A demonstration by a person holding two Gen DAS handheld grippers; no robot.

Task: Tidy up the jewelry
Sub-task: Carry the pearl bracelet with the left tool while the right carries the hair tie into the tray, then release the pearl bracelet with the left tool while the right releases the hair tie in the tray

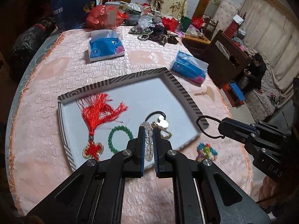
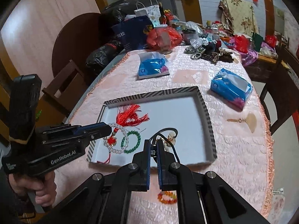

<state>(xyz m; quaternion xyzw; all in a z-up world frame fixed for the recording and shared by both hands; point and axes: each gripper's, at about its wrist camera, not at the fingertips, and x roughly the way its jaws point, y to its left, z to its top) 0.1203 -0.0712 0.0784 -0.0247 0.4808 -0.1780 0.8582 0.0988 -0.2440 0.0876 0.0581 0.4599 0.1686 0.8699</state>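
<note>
A white tray with a striped rim [image 1: 177,83] [image 2: 206,108] lies on the pink tablecloth. In it are a red tassel knot [image 1: 97,112] [image 2: 130,117], a green bead bracelet [image 1: 120,139] [image 2: 131,141] and a black cord with a silver charm [image 1: 162,123] [image 2: 171,136]. My left gripper [image 1: 148,141] [image 2: 110,129] is shut on a clear bead bracelet [image 1: 148,140] [image 2: 121,143] above the tray. My right gripper [image 2: 153,149] [image 1: 221,126] is shut on a black cord [image 1: 207,125] [image 2: 175,153] over the tray's near right corner.
A multicoloured bead bracelet [image 1: 206,150] and an orange one [image 2: 167,197] lie on the cloth near the tray. Two blue tissue packs [image 1: 105,46] [image 1: 188,67] and a small fan-shaped pendant [image 2: 246,122] lie beyond. Clutter fills the table's far end [image 1: 149,24].
</note>
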